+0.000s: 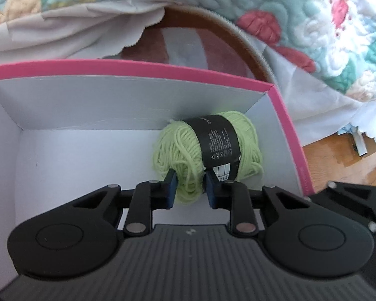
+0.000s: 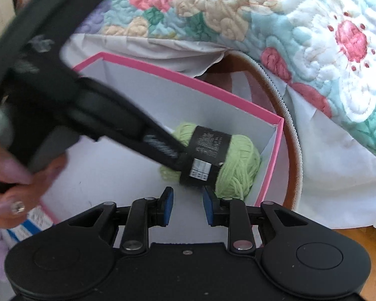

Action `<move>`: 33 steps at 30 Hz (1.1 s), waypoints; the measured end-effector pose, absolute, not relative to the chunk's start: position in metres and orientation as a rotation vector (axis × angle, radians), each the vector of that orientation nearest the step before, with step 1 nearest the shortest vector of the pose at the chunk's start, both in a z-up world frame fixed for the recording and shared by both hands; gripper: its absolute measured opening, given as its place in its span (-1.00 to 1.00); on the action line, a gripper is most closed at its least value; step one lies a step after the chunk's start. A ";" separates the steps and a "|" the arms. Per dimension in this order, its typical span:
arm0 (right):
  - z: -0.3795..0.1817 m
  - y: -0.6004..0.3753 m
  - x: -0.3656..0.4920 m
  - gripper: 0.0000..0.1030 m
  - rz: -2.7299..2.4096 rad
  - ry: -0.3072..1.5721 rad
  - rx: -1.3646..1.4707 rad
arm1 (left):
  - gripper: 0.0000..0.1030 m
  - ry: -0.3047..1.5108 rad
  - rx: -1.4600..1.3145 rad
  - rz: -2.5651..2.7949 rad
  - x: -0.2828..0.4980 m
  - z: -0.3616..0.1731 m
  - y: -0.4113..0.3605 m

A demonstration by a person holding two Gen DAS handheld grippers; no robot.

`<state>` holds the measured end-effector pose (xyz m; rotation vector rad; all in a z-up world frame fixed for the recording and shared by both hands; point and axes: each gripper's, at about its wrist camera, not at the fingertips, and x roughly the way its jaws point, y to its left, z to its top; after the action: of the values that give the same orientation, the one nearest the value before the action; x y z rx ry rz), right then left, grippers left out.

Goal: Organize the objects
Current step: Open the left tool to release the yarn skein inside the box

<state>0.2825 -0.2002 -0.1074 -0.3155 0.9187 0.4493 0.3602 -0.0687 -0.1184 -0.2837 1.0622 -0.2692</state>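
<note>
A light green yarn skein (image 1: 178,150) with a black label lies inside a pink-rimmed box (image 1: 137,69) with white inner walls, at its far right corner. My left gripper (image 1: 189,189) is down in the box, its blue-padded fingers closed around the near end of the skein. In the right wrist view the skein (image 2: 238,165) and the box (image 2: 273,155) show again, with the left gripper reaching in from the upper left. My right gripper (image 2: 188,207) hovers over the box's near edge, open and empty, just short of the skein.
A floral quilt (image 1: 313,25) and white sheet (image 1: 37,35) hang behind the box. A brown round seat with a white zip edge (image 2: 294,150) lies to the box's right. Wooden floor (image 1: 338,160) shows at the right. A blue-and-white package (image 2: 30,223) lies left of the box.
</note>
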 end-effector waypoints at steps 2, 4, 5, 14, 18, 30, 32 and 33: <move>-0.107 -0.203 0.280 -0.43 0.452 0.914 -0.308 | -0.54 1.046 -0.255 -0.253 0.362 -0.118 -0.071; -0.106 -0.206 0.280 -0.42 0.452 0.912 -0.281 | -0.54 1.042 -0.253 -0.240 0.363 -0.116 -0.068; -0.105 -0.207 0.280 -0.42 0.452 0.912 -0.266 | -0.54 1.047 -0.259 -0.239 0.364 -0.117 -0.066; -0.101 -0.213 0.277 -0.38 0.418 0.907 -0.166 | -0.07 1.086 -0.289 -0.236 0.352 -0.107 -0.052; -0.093 -0.214 0.268 -0.32 0.388 0.911 -0.135 | 0.02 1.078 -0.281 -0.237 0.338 -0.092 -0.044; -0.046 -0.220 0.225 -0.24 0.380 0.904 -0.016 | 0.16 1.076 -0.173 -0.228 0.272 -0.031 -0.045; -0.039 -0.218 0.217 -0.23 0.378 0.902 -0.013 | 0.17 1.083 -0.161 -0.224 0.260 -0.021 -0.040; -0.036 -0.218 0.212 -0.22 0.381 0.898 -0.013 | 0.17 1.084 -0.157 -0.222 0.253 -0.015 -0.035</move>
<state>0.2121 -0.2175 -0.0357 -0.0134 0.8982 0.3806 0.2533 -0.0352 -0.0146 -0.1574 1.0840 -0.2225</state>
